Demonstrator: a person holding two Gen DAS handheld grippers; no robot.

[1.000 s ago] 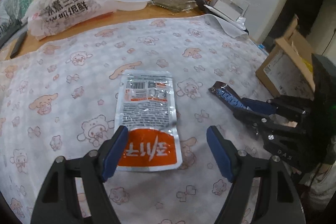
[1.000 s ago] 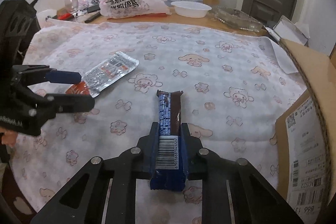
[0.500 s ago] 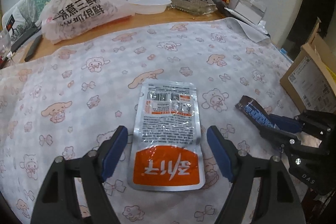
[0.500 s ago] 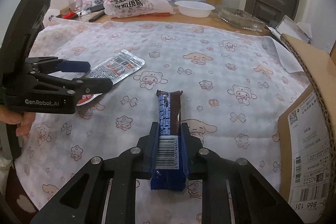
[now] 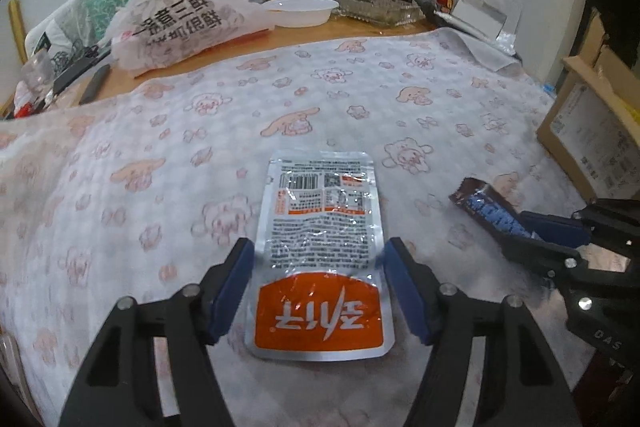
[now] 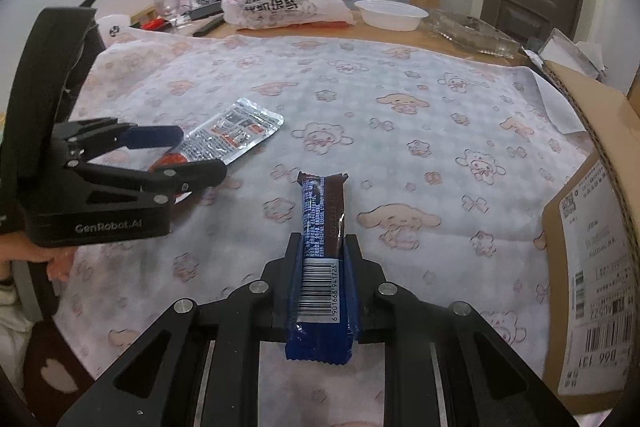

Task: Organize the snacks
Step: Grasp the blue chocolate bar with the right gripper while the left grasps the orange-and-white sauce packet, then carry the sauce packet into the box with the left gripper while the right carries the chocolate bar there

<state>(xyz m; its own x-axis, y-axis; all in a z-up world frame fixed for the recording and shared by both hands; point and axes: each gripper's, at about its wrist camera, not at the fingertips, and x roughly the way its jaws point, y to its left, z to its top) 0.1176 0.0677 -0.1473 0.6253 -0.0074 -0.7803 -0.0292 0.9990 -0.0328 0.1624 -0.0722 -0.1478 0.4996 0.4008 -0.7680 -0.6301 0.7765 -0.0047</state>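
Note:
A silver and orange snack pouch [image 5: 320, 251] lies flat on the patterned tablecloth [image 5: 200, 131]. My left gripper [image 5: 320, 279] is open, its blue pads on either side of the pouch's middle, close to its edges. The pouch also shows in the right wrist view [image 6: 230, 135] under the left gripper [image 6: 188, 157]. My right gripper [image 6: 322, 247] is shut on a blue and brown snack bar [image 6: 322, 227], held just above the cloth. The bar also shows in the left wrist view [image 5: 486, 205], to the right of the pouch.
A cardboard box [image 6: 592, 227] stands at the table's right edge. At the back are a white printed plastic bag [image 5: 180, 15], a white bowl [image 5: 302, 11], a glass tray [image 5: 376, 7] and small clutter at the far left [image 5: 60, 75].
My left gripper has moved forward over the pouch and its jaws have narrowed around it. My right gripper keeps hold of the bar, almost unmoved.

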